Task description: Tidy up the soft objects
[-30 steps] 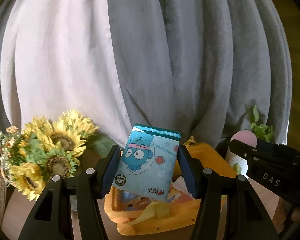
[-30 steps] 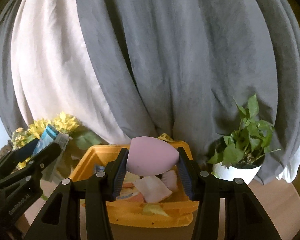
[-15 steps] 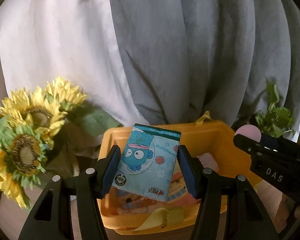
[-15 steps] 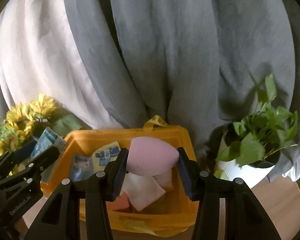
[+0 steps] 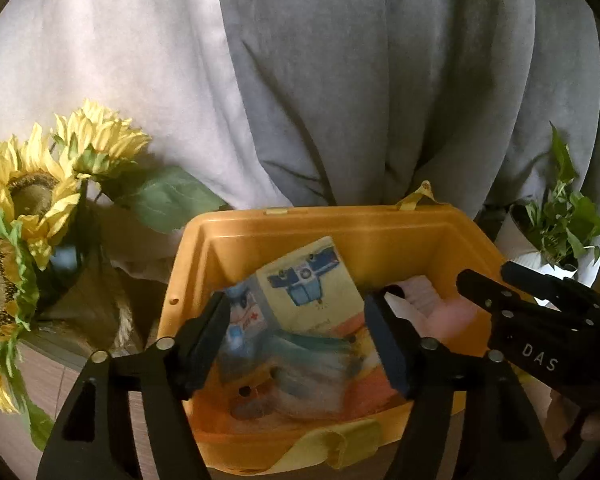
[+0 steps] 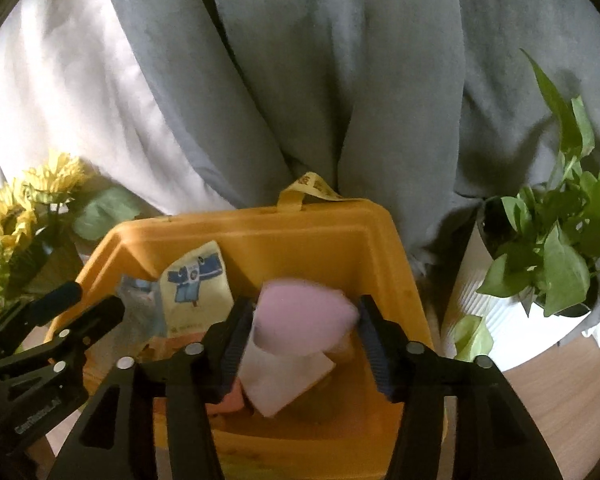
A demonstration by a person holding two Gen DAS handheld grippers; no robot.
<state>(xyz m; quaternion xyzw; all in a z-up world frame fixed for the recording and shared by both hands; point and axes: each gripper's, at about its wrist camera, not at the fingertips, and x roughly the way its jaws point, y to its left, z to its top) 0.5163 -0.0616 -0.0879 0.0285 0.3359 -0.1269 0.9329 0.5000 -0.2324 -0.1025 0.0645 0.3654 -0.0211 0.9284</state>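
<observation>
Orange plastic bin (image 5: 380, 236) sits hemmed by grey curtain folds (image 5: 380, 80) behind, sunflowers (image 5: 28, 200) on one side and a potted green plant (image 6: 548, 264) on the other. Over it, the left gripper (image 5: 296, 344) has just been opening, jaws clear of the blurred blue tissue packet (image 5: 308, 364) lying inside. The right gripper (image 6: 304, 340) has likewise just been opening, and the blurred pink egg-shaped sponge (image 6: 300, 316) sits loose between its fingers above a white folded cloth (image 6: 284, 380).

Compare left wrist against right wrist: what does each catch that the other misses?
Left wrist only: blurred teal tissue pack down in the orange plastic bin, loose between the left gripper jaws, which have just been opening.
Right wrist only: pink egg-shaped sponge seen clearly, loose between the right gripper jaws, also just opening.
Both: that bin, yellow pack with blue print, sunflowers, leafy potted plant.
</observation>
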